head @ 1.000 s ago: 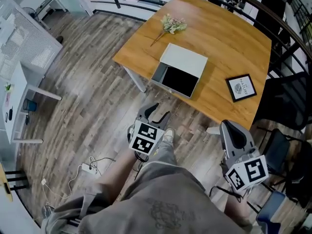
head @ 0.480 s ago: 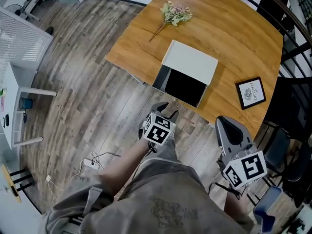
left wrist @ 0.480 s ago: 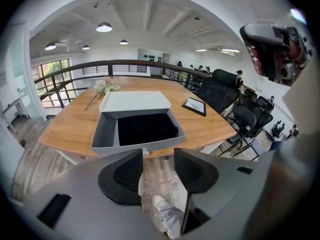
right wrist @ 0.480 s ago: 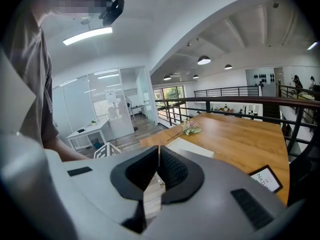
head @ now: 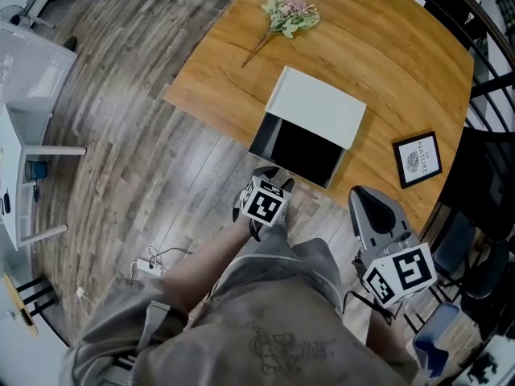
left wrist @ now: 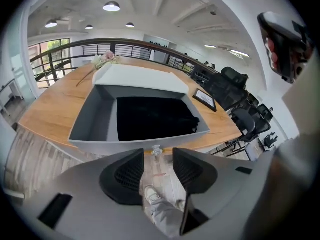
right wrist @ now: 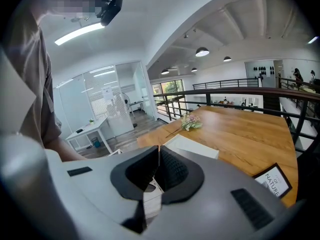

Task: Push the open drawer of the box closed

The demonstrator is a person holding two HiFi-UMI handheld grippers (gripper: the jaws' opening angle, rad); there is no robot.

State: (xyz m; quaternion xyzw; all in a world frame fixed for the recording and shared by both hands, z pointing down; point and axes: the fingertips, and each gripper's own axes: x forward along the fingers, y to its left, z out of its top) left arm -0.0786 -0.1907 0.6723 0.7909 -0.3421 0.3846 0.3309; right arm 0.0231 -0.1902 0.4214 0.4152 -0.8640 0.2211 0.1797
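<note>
A white box (head: 319,105) lies on the wooden table (head: 386,63), its grey drawer (head: 302,153) pulled out over the near edge, black inside. My left gripper (head: 273,181) is just short of the drawer front. In the left gripper view the drawer front (left wrist: 125,145) fills the middle, and its small clear knob (left wrist: 156,150) shows just ahead of the gap. The left gripper (left wrist: 157,158) has its jaws apart and closing, with nothing pressed between the pads. My right gripper (head: 372,206) hangs off the table's near right corner; its jaws (right wrist: 159,156) are shut on nothing.
A sprig of dried flowers (head: 288,13) lies at the table's far side and a framed picture (head: 417,159) at its right. Dark chairs (head: 483,207) stand to the right, a white desk (head: 24,175) at left, a power strip with cable (head: 149,265) on the floor.
My left gripper has moved forward to the drawer front, and the table now sits closer in the head view. The right gripper has hardly shifted.
</note>
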